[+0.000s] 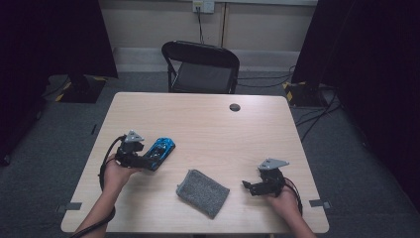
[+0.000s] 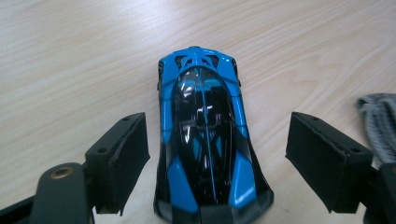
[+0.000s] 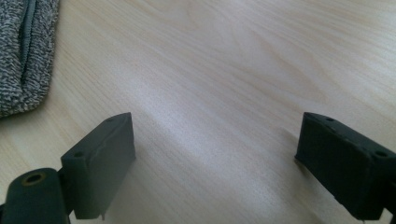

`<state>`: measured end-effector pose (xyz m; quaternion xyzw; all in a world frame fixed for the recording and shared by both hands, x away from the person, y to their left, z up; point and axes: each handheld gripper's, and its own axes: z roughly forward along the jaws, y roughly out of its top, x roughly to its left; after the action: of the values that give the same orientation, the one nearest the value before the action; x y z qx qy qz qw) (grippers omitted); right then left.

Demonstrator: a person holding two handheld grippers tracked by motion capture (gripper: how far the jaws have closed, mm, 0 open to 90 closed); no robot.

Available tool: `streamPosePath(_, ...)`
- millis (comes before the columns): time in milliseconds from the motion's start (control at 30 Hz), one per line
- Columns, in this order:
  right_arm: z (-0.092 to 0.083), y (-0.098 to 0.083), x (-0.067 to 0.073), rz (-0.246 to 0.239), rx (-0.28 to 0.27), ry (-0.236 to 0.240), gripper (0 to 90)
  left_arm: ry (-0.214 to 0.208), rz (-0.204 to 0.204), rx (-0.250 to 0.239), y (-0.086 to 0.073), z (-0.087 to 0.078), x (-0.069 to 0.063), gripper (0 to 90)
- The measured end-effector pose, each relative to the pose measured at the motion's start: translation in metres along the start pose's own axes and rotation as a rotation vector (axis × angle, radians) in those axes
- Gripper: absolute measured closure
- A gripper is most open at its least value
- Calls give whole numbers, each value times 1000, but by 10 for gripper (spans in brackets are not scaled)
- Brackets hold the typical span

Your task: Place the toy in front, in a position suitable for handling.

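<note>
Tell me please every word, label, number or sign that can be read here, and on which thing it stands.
There are none: no readable text on the blue toy car, the grey pouch, the table or either claw.

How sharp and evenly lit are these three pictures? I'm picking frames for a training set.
High view: dim, dark at both sides, soft detail on the table. Left gripper view: toy car sharp, with ceiling-light glare streaks on its black canopy; pads slightly soft. Right gripper view: a pale sheen across the wood, grey pouch crisp, near pads blurred.
</note>
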<state>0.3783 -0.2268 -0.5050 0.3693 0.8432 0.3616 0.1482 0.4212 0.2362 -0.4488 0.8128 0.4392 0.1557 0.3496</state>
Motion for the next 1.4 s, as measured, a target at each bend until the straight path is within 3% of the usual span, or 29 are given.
streamPosePath(100, 0, 0, 0, 0, 0, 0, 106, 14, 24, 31, 8, 8, 0, 211)
streamPosePath(300, 0, 0, 0, 0, 1, 0, 106, 21, 21, 91, 15, 25, 1, 211)
streamPosePath(533, 0, 0, 0, -1, 1, 0, 106, 30, 24, 120, 17, 38, 3, 209)
streamPosePath(833, 0, 0, 0, 0, 0, 0, 106, 34, -12, 167, 18, 54, 7, 208)
streamPosePath(1167, 0, 0, 0, -1, 1, 0, 106, 27, -38, 182, 19, 62, 7, 244)
streamPosePath(1233, 0, 0, 0, 0, 0, 0, 106, 34, -14, 191, 19, 63, 6, 248)
streamPosePath(1400, 0, 0, 0, 0, 0, 0, 106, 40, 5, 226, 17, 67, 5, 233)
